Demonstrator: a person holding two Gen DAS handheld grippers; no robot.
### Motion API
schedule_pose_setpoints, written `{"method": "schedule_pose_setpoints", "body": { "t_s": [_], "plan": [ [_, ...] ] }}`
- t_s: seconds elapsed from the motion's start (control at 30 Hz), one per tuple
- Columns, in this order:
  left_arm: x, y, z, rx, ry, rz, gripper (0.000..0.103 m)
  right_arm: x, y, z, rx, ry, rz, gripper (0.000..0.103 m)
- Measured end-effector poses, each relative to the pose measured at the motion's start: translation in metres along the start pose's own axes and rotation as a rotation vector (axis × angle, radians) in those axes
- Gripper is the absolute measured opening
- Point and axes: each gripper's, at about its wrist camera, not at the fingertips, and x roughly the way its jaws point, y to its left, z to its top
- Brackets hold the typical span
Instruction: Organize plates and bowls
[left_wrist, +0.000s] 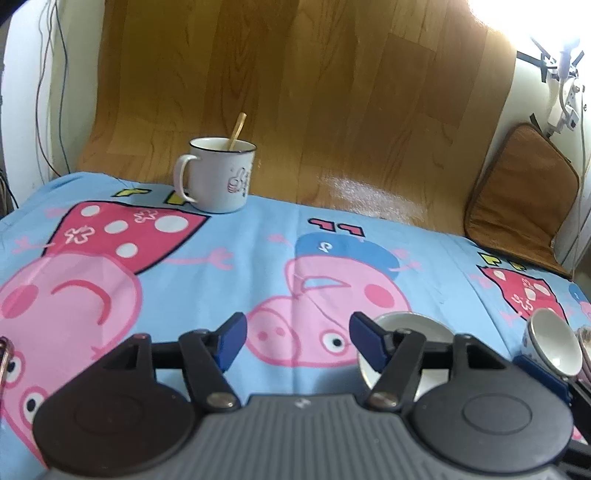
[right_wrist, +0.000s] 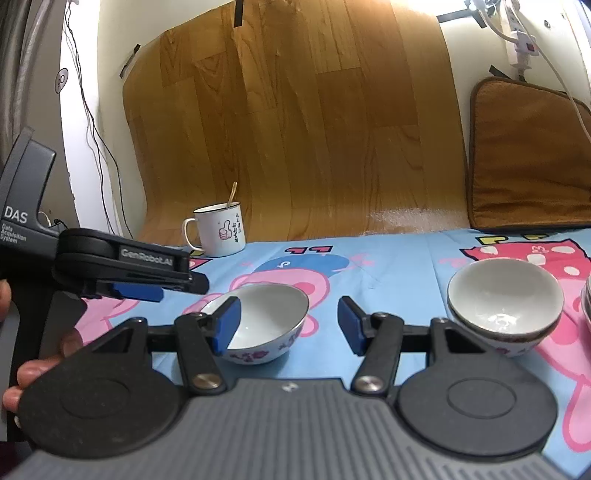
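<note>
A white bowl with a pink flower pattern (right_wrist: 264, 325) sits on the blue cartoon cloth (right_wrist: 388, 266), just ahead of my right gripper (right_wrist: 290, 325), which is open with its left finger in front of the bowl's near rim. A stack of two bowls (right_wrist: 504, 304) stands to the right. My left gripper (left_wrist: 297, 341) is open and empty over the cloth (left_wrist: 221, 280); the flowered bowl (left_wrist: 410, 332) lies behind its right finger. It also shows from the side in the right wrist view (right_wrist: 140, 290). Another bowl (left_wrist: 552, 345) shows at the right edge.
A white enamel mug (left_wrist: 218, 179) with a wooden stick in it stands at the cloth's far edge, also in the right wrist view (right_wrist: 219, 230). A brown cushion (right_wrist: 528, 155) leans on the wall at the right. A wood-pattern sheet (right_wrist: 295, 129) covers the back wall.
</note>
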Motion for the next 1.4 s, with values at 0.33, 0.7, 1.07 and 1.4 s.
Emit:
{"method": "schedule_pose_setpoints", "body": {
  "t_s": [0.33,0.7,1.07,1.4],
  "plan": [
    [0.005,0.029,-0.007,-0.017,-0.036,0.096,0.074,0.001,-0.001,0.001,0.006,-0.003,-0.004,0.061],
    [-0.008,0.027,-0.019,0.040,-0.257,0.321,0.081,-0.011,0.001,0.004,-0.057,-0.138,-0.084,0.061],
    [-0.031,0.017,-0.038,0.051,-0.498,0.426,0.102,-0.033,0.002,-0.012,-0.214,-0.474,-0.256,0.086],
    [-0.036,0.023,-0.037,0.013,-0.495,0.393,0.103,-0.021,0.014,-0.009,-0.303,-0.423,-0.206,0.091]
  ]
}}
